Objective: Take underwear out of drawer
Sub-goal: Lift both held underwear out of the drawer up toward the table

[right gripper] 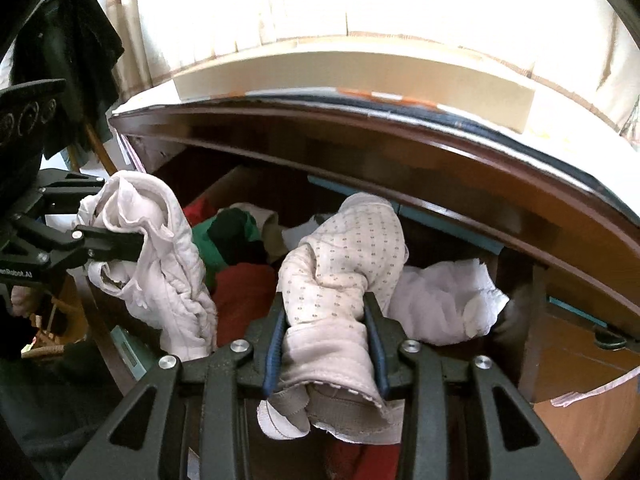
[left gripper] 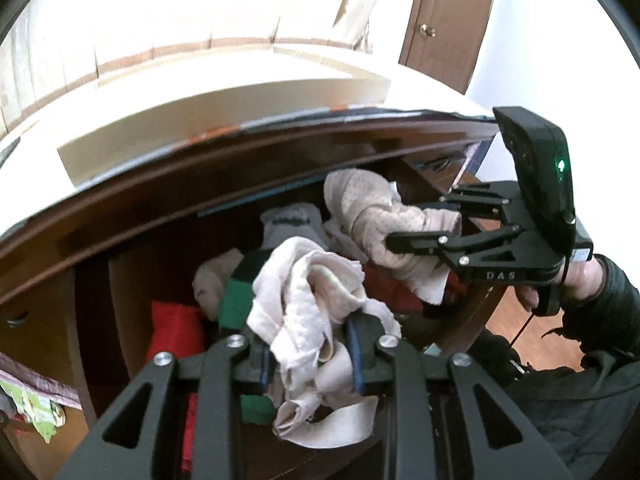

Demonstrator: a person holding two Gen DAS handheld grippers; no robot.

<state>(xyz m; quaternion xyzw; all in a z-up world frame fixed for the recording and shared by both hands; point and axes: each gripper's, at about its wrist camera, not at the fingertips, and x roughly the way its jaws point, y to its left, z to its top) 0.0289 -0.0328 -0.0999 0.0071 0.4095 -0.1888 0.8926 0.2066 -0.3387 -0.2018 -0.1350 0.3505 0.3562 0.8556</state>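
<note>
Two pieces of underwear are in hand, both held above the open drawer [right gripper: 516, 320]. The spotted underwear [right gripper: 344, 256] is pinched between the pads of the right gripper [right gripper: 326, 344]; its upper part stands up bunched over the drawer while the hem sags below the fingers, where folds hide how the waistband runs. From the left wrist view the same spotted piece [left gripper: 384, 216] shows at the right, clamped in the right gripper [left gripper: 404, 240], whose far finger is mostly covered by cloth.

The plain white underwear [left gripper: 304, 304] is pinched by the left gripper [left gripper: 310, 356], twisted into a rope so its shape is hard to read; a strap-like end trails down out of sight behind the gripper body. In the right wrist view it [right gripper: 160, 264] hangs at the left from the left gripper [right gripper: 120, 240], just at the drawer's left edge.

Inside the drawer lie a red garment [right gripper: 244, 288], a green and black piece [right gripper: 232, 236] and a crumpled white cloth [right gripper: 444, 304], possibly more underwear, though the dresser top [right gripper: 440, 148] shadows it. The drawer's front is cut off below both views.
</note>
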